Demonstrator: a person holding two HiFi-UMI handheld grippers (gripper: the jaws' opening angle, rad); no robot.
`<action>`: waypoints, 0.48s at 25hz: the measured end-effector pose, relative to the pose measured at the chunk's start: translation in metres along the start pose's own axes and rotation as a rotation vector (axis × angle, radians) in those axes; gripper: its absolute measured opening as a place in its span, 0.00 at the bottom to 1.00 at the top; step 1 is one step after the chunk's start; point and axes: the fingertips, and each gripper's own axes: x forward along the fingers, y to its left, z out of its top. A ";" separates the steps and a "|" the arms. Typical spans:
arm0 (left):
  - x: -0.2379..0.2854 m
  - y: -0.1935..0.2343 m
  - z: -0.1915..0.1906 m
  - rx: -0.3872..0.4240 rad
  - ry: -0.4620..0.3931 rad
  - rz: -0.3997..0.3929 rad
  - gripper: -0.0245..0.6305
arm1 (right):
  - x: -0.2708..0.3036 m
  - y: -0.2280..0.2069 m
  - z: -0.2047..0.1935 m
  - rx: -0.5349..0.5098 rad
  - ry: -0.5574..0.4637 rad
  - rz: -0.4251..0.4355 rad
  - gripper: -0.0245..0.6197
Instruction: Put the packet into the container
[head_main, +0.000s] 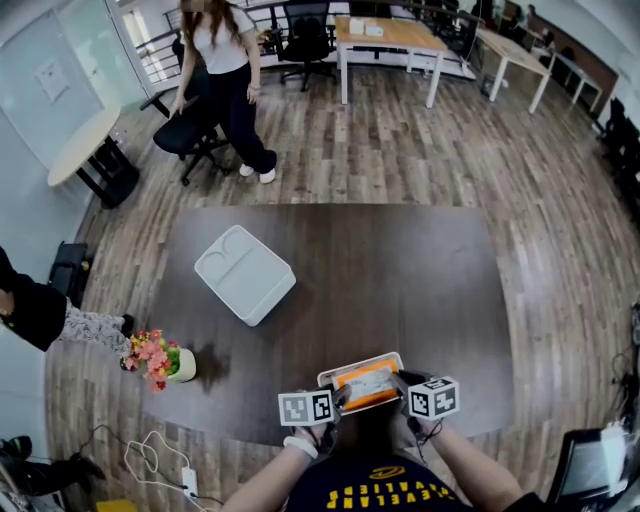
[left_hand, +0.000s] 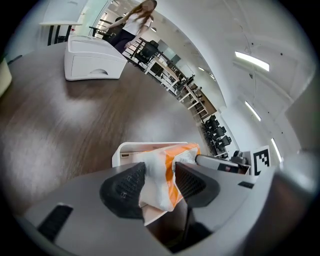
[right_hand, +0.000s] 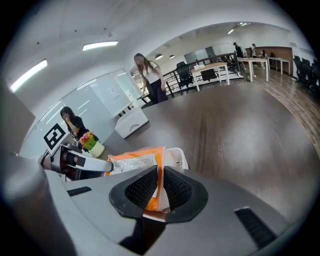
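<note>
One orange packet (head_main: 366, 384), pinched at both ends, stretches lengthwise left-to-right.

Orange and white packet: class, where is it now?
In the head view the packet is at the dark table's near edge, over a white open container, gripped by the left gripper and right gripper.

Finishes, as seen from beside
packet (head_main: 366, 384): crinkly glossy film, orange and white; container (head_main: 330, 378): smooth matt white plastic; worktop (head_main: 400, 290): dark wood grain, faint sheen; claw pads (left_hand: 125, 189): black, dimpled, matt.
</note>
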 end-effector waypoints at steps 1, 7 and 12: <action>0.001 0.000 0.000 0.000 0.002 0.001 0.33 | 0.001 -0.002 -0.001 -0.001 0.009 -0.008 0.11; 0.007 0.004 0.002 -0.003 0.008 0.019 0.33 | 0.007 -0.006 -0.002 -0.002 0.018 -0.017 0.11; 0.010 0.007 0.003 -0.010 0.018 0.033 0.33 | 0.011 -0.005 0.002 -0.023 0.032 -0.018 0.11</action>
